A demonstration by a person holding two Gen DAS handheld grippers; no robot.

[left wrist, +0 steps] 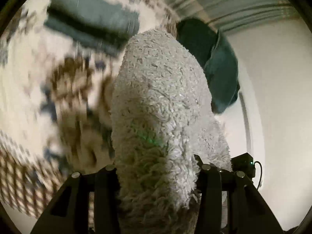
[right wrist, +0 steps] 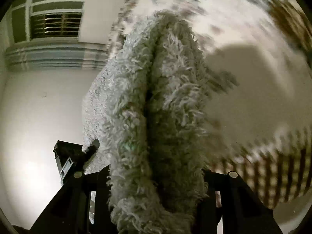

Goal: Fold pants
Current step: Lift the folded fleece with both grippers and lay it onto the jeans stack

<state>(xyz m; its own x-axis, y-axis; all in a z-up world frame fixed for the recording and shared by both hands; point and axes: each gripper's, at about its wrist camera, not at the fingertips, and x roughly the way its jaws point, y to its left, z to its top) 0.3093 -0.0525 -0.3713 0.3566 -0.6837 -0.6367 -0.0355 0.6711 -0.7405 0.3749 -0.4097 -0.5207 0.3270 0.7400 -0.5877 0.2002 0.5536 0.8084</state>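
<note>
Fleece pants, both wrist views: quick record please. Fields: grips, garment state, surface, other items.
left gripper: shut on the fleece pants
right gripper: shut on the pants, doubled layers with a seam line between them
garment state: lifted, hanging bunched from both grippers, not yet folded flat
surface: patterned rug, motion-blurred
other items: dark folded clothes on the rug; teal garment behind the pants
background: white wall, window with blinds

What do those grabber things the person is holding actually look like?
The left gripper and right gripper match: matte black angular jaws with round silver bolt heads near the top. Beside the left sits a black box with a green light and thin black cable. No sleeves show.
</note>
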